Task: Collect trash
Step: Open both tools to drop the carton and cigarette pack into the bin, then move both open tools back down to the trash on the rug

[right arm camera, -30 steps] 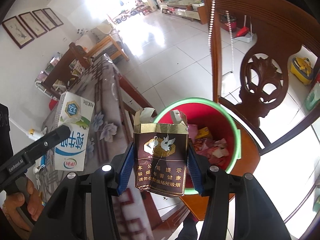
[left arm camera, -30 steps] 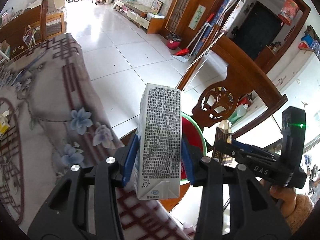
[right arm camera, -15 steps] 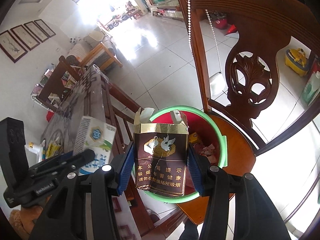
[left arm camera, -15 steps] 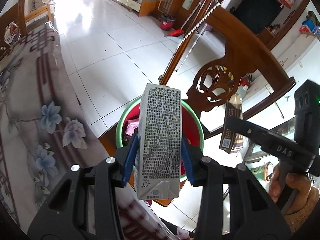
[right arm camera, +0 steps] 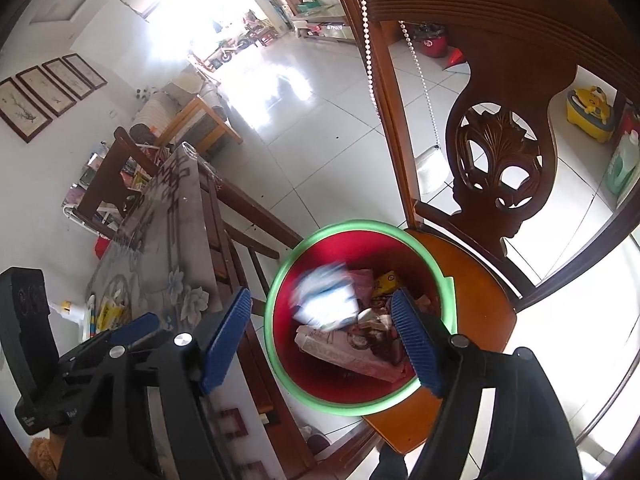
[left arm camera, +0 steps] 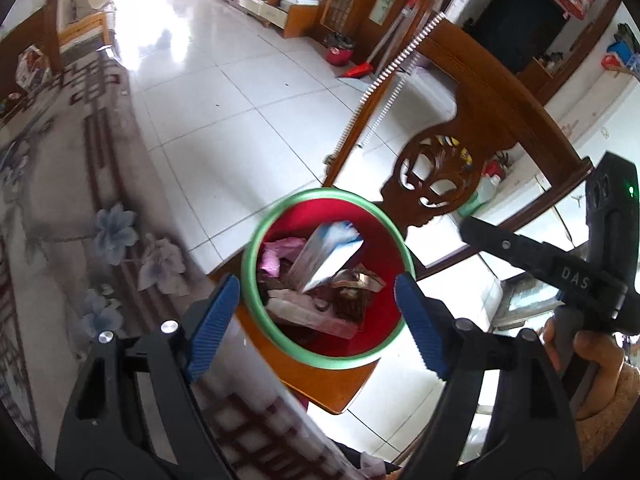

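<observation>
The red bin with a green rim (left arm camera: pixel 249 268) (right arm camera: pixel 360 225) stands on a wooden chair seat. A white and blue milk carton (left arm camera: pixel 328 252) (right arm camera: pixel 324 300), blurred by motion, is dropping onto the rubbish inside. The brown cigarette pack (left arm camera: pixel 352 304) lies among that rubbish. My left gripper (left arm camera: pixel 318 324) hangs above the bin, its jaws opening with nothing between them. My right gripper (right arm camera: pixel 320 342) (left arm camera: pixel 480 236) is over the bin too, its jaws also opening and empty. The left gripper (right arm camera: pixel 136 332) shows at the lower left of the right wrist view.
The carved wooden chair (left arm camera: pixel 440 176) (right arm camera: pixel 500 160) rises behind the bin, with a bead string over its back. A table with a floral cloth (left arm camera: pixel 60 200) (right arm camera: pixel 160 248) lies to the left, with small items at its far end. White tiled floor stretches beyond.
Both grippers have let go: the milk carton left the left jaws and the cigarette pack left the right jaws, and both now lie in the bin. Both jaws stand wider.
</observation>
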The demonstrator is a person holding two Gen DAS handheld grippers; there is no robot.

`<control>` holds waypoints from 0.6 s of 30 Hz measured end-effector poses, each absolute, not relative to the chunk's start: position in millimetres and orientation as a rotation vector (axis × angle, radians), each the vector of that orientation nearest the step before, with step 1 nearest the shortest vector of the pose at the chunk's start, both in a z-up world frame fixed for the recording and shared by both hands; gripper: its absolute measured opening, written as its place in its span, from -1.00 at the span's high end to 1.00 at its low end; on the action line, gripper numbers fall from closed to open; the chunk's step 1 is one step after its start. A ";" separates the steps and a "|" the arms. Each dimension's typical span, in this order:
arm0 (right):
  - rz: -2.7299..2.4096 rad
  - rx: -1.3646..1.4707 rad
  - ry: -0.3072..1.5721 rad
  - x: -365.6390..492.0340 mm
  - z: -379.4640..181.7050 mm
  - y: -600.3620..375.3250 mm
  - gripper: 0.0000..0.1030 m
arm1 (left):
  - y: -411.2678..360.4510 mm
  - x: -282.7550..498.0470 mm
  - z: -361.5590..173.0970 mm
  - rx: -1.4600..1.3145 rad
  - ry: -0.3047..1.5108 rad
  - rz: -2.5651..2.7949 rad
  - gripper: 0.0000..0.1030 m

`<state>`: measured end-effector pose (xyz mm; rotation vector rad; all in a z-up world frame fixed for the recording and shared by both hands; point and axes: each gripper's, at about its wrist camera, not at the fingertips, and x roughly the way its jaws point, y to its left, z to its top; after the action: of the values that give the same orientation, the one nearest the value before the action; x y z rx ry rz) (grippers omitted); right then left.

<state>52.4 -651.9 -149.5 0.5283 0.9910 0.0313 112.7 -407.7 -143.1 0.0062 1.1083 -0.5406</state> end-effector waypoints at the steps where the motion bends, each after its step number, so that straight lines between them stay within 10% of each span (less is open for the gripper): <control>1: 0.033 0.526 0.993 51.7 -149.5 -650.6 -0.38 | -401.6 113.4 -143.0 -0.004 1.109 -0.526 -0.51; 18: 0.085 0.469 1.084 41.9 -161.9 -574.6 -0.38 | -224.5 112.9 -141.4 -0.086 1.073 -0.214 -0.51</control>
<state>41.9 -574.6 -161.9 0.4691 1.0842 0.0846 112.9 -224.5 -141.4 -0.0862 1.0728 -0.2142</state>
